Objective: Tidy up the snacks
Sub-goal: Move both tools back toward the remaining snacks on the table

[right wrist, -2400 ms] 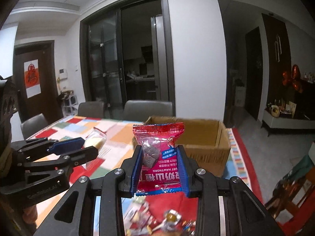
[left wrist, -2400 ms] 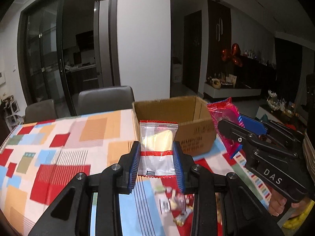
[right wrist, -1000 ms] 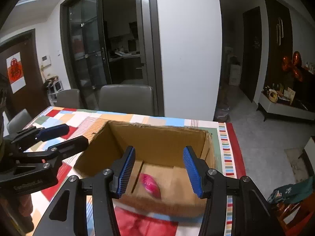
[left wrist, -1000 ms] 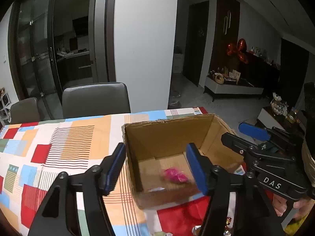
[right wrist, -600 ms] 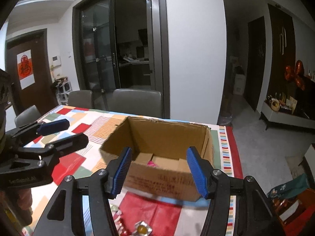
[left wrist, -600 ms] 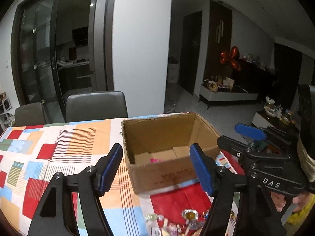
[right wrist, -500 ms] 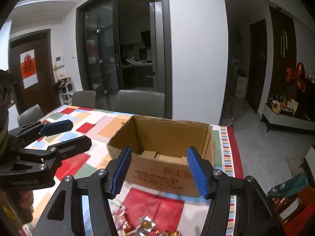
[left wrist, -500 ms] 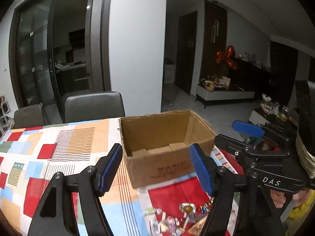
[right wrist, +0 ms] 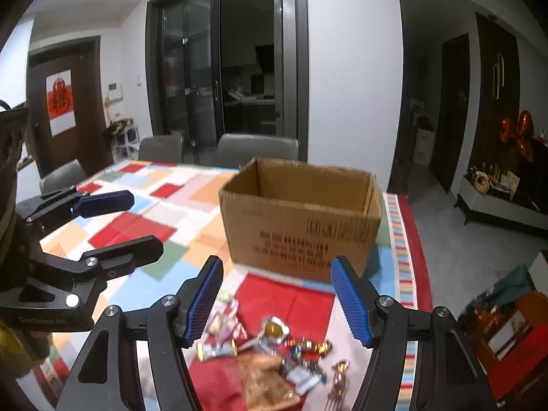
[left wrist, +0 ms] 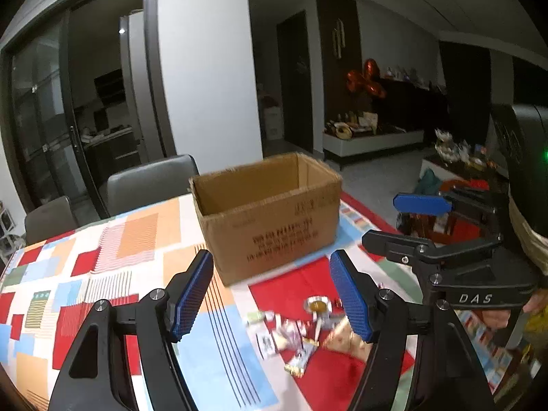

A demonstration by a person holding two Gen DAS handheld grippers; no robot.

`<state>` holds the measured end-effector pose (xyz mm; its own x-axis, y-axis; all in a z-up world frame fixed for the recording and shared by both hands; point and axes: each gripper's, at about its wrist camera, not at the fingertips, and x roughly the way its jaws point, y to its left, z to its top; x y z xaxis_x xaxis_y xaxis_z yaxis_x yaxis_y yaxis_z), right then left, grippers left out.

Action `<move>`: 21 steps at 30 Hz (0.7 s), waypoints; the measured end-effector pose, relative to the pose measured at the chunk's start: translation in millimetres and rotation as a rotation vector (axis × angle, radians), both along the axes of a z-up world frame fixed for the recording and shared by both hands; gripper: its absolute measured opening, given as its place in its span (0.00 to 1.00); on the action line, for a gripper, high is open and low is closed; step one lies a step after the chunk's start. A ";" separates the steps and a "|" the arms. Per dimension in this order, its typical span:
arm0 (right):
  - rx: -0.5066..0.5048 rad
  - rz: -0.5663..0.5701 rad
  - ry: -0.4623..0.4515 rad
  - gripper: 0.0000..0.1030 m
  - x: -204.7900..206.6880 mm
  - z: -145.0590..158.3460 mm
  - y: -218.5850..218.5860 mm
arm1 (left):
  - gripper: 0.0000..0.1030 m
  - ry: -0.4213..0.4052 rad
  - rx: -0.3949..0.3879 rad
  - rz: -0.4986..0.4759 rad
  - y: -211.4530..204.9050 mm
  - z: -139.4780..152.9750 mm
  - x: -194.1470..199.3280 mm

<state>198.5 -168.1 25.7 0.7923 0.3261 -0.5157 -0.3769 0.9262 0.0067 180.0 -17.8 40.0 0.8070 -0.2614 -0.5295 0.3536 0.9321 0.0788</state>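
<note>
While both claws hang over table, left gripper (left wrist: 270, 294) stands wide apart, nothing between pads. Right gripper (right wrist: 277, 299) also spread and empty. Cardboard box (left wrist: 270, 215) sits mid-frame, open top, near table's far right edge. Loose snacks (right wrist: 270, 352) scattered low centre on patchwork tablecloth (left wrist: 102, 260), just before box. Bare cloth stretches left of box. Grey chairs (right wrist: 257, 149) line far edge.
</note>
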 end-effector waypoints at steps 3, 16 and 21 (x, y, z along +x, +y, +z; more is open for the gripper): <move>-0.015 -0.002 0.027 0.64 -7.8 -15.3 -1.7 | 0.68 0.016 0.017 -0.015 0.0 -14.0 -10.2; -0.109 0.001 0.163 0.64 -27.7 -84.8 2.9 | 0.64 0.103 0.095 -0.090 -3.1 -77.2 -24.7; -0.171 -0.006 0.148 0.64 -33.2 -100.7 7.7 | 0.60 0.128 0.140 -0.130 -6.3 -101.5 -25.4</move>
<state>165.3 -160.4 -75.0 0.7055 0.2196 -0.6738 -0.3781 0.9208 -0.0958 154.5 -24.1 -61.6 0.6949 -0.2761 -0.6639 0.4858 0.8610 0.1504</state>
